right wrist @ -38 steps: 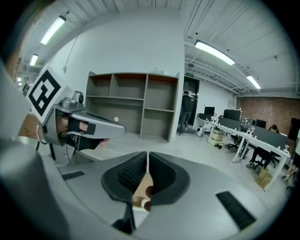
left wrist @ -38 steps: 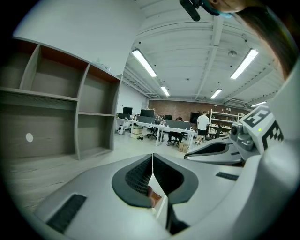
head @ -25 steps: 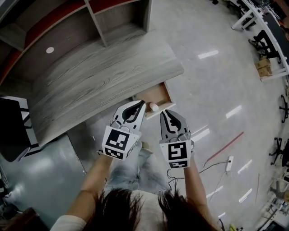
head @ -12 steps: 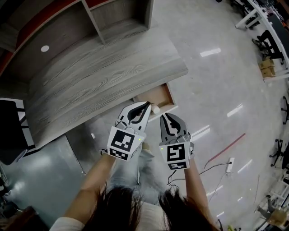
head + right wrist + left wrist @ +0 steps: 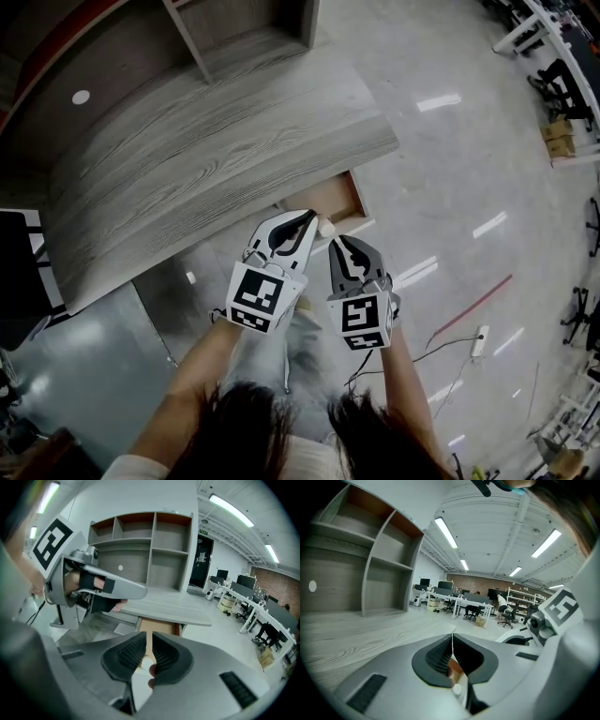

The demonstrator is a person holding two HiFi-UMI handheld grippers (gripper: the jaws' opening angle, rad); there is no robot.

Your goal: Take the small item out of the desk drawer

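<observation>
so the drawer (image 5: 336, 199) under the desk (image 5: 206, 141) is open, and the small white ball (image 5: 327, 225) sits at its front edge. the left gripper (image 5: 306, 219) and right gripper (image 5: 335, 244) are both closed and empty, near it. grabbing it and lifting it out is not yet done.

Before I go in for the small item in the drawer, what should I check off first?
1. The drawer is pulled out from under the desk: ok.
2. The small white item is visible near the drawer's front end: ok.
3. The right gripper has its jaws apart for the pick: not ok, shut and empty.
4. The left gripper has its jaws apart: not ok, shut and empty.
5. The left gripper's tip is clear of the item: cannot tell, as they look very close in the head view.
</observation>
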